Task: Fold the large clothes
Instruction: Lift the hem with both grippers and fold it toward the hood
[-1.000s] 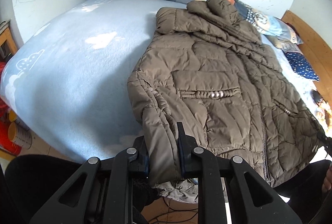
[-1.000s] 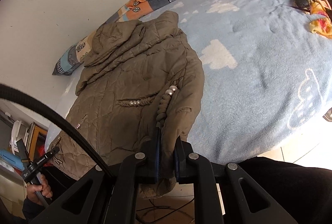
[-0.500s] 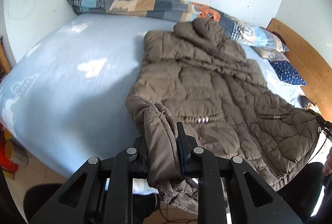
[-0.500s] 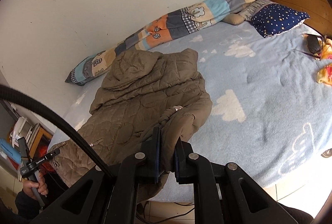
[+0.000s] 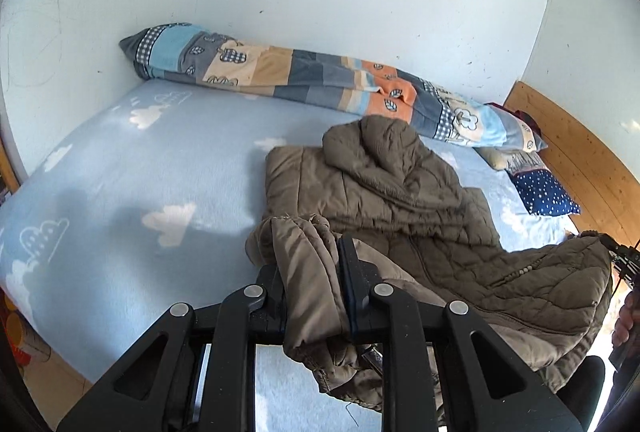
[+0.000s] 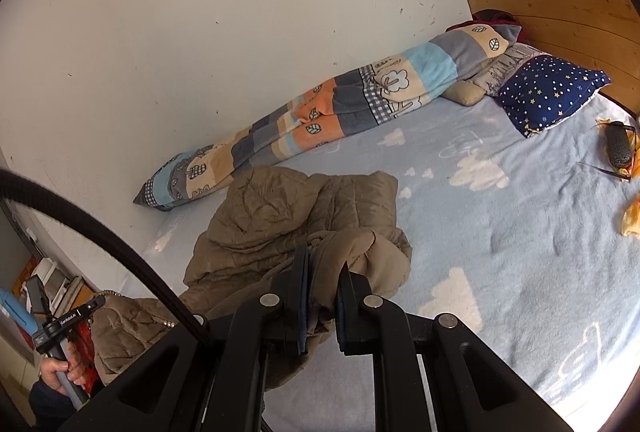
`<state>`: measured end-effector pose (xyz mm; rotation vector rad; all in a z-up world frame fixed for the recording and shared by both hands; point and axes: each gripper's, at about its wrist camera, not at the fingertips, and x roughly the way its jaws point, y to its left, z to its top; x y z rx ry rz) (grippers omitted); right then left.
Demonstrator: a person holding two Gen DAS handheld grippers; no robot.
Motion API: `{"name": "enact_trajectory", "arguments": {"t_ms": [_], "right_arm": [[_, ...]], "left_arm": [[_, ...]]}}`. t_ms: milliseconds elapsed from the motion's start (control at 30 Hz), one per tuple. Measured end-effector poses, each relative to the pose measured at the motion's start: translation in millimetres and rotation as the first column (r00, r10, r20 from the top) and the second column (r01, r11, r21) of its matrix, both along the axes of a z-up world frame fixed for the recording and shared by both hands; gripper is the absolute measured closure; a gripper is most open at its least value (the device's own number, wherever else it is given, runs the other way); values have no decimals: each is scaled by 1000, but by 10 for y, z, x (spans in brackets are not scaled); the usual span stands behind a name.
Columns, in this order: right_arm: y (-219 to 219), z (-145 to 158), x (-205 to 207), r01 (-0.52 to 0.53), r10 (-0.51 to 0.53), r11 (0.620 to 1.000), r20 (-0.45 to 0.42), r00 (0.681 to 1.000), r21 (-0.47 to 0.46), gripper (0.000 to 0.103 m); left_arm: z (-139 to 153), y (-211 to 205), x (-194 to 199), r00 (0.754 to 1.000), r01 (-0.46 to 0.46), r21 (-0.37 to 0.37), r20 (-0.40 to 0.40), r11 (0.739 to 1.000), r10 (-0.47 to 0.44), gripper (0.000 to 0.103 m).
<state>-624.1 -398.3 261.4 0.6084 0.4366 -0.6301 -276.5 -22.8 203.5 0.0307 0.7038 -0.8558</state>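
A brown quilted puffer jacket (image 5: pixel 400 204) lies on the light blue bed (image 5: pixel 120 172), hood toward the wall. Its lower half is raised off the mattress. My left gripper (image 5: pixel 310 272) is shut on a bunched corner of the hem at the jacket's left side. My right gripper (image 6: pixel 322 272) is shut on the hem corner at the other side of the jacket (image 6: pixel 280 216). The fabric sags between the two grips. The other gripper (image 6: pixel 68 316) and the hand holding it show at the lower left of the right wrist view.
A rolled patchwork blanket (image 5: pixel 304 80) lies along the white wall behind the jacket. A navy starred pillow (image 6: pixel 552 92) rests by the wooden headboard (image 6: pixel 560 4). A glasses case (image 6: pixel 618 146) and a yellow cloth (image 6: pixel 632 220) lie at the bed's right side. Shelves stand at the left edge (image 6: pixel 44 280).
Both grippers rose and tilted up with the hem held, lifting the jacket's lower half off the bed and bringing it toward the hood. The wall and blanket now fill more of both views.
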Motion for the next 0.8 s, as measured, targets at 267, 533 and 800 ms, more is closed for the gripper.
{"name": "enact_trajectory", "arguments": {"t_ms": [267,533,800], "right_arm": [[-357,137,208,27,-25,999,71,997,-28,92],[-718,145,371,49,-48,999,118,992,-5,92],[-1063,160,643,58,-56,998,108,993,-13,92]], "left_arm": [[184,-196,231,1000,-14,-1,27,1000,14,83],[279,-432,445,999,-29,-3,41,1000,29,83],[372,-744,735,998,-29,-4,50,1000,29,83]]}}
